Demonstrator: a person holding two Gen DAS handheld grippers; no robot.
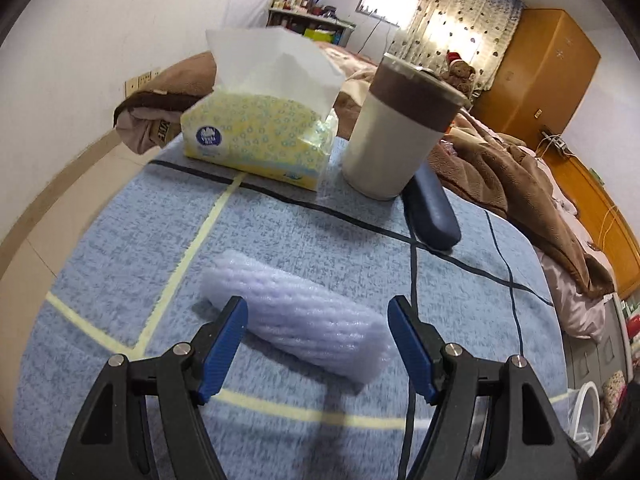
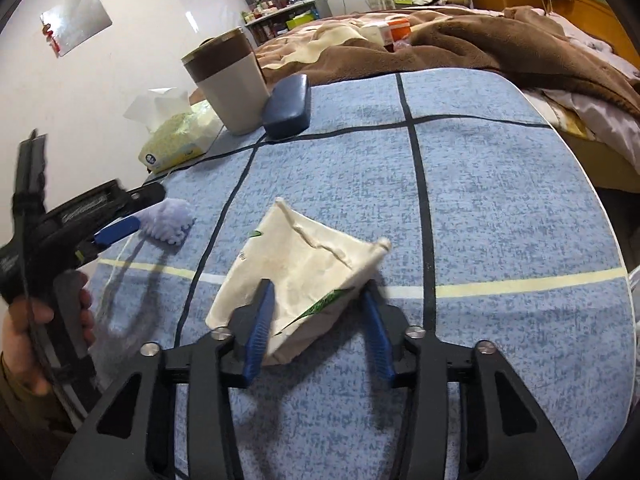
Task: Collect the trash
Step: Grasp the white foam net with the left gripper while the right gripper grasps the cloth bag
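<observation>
A pale lilac foam net sleeve (image 1: 304,320) lies on the blue checked tablecloth (image 1: 280,240). My left gripper (image 1: 318,314) is open, its blue fingers on either side of the sleeve. The sleeve also shows in the right wrist view (image 2: 170,222), with the left gripper (image 2: 120,216) at its end. A crumpled white paper bag with green print (image 2: 304,276) lies on the cloth. My right gripper (image 2: 318,292) is open around the bag's near end, jaws apart.
A yellow tissue box (image 1: 256,136), a white canister with a brown lid (image 1: 396,128) and a dark blue case (image 1: 432,208) stand at the table's far side. A bed with brown blankets (image 2: 460,40) lies beyond. A white bin rim (image 1: 588,404) shows low right.
</observation>
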